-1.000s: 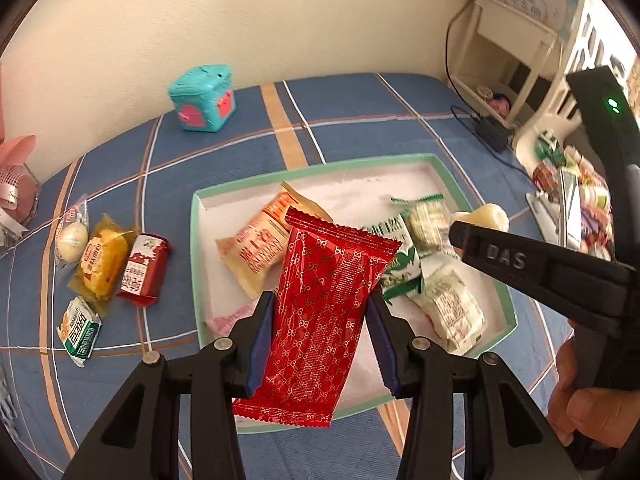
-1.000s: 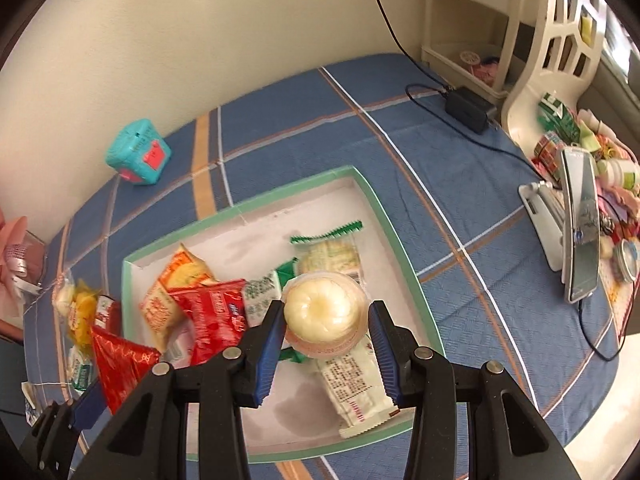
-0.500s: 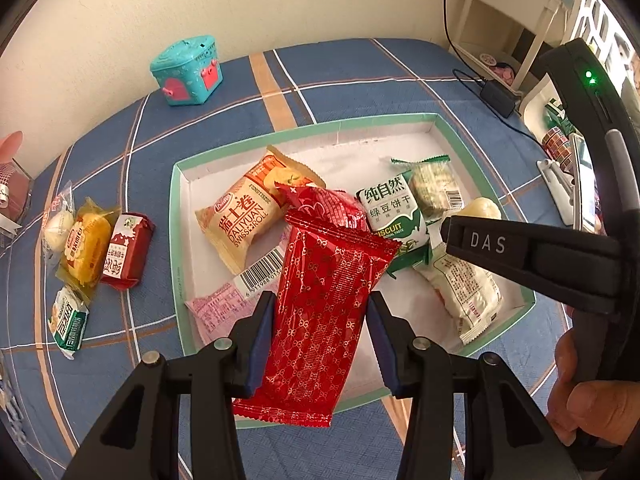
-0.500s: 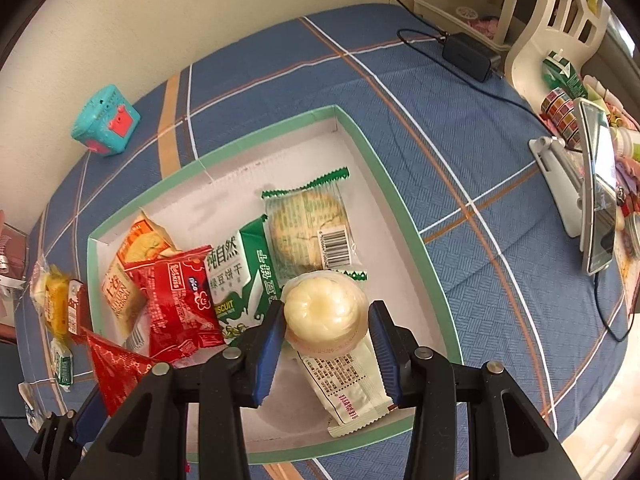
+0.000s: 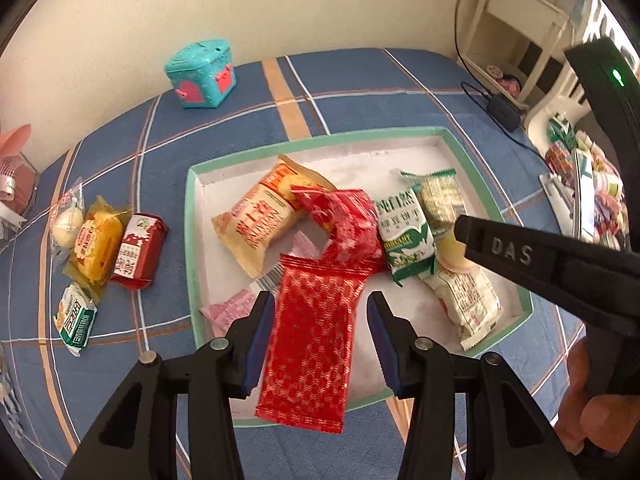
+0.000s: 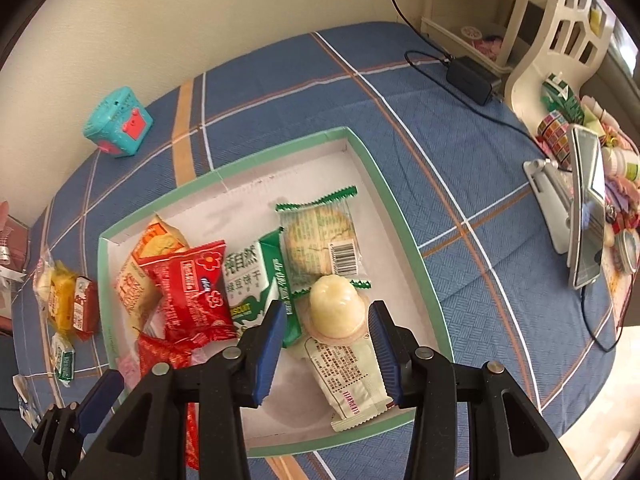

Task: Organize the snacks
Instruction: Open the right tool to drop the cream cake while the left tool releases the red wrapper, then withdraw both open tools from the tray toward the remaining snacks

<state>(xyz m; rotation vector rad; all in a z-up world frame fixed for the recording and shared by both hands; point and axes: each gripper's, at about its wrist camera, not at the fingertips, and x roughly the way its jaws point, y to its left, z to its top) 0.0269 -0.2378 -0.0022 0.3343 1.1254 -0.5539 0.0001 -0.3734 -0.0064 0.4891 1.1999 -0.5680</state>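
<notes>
The left claw (image 5: 320,304) points steeply down over the near edge of the green-rimmed tray (image 5: 320,140), with its jaws apart. The long red packet (image 5: 312,344) lies between them: there is a clear gap to the right pad, but the left pad is so near the wrapper that I cannot tell whether it touches. The packet's near end hangs over the tray rim below the claw, and its far end rests on a crumpled red bag (image 5: 344,220) ahead. Beyond that, to the left, lies an orange packet (image 5: 260,220). Well to the left of the claw, outside the tray on the blue checked cloth (image 5: 360,92), four snacks lie together: a white round one (image 5: 66,224), a yellow one (image 5: 96,248), a dark red one (image 5: 138,252) and a green-white one (image 5: 76,316). The right claw (image 6: 328,308) also points down into the tray with its jaws apart. The pale jelly cup (image 6: 336,308) sits between its tips, free on both sides, on a white packet (image 6: 348,376). Just left of this claw is a green biscuit packet (image 6: 256,280). Ahead of it is a clear cracker packet (image 6: 320,240).
</notes>
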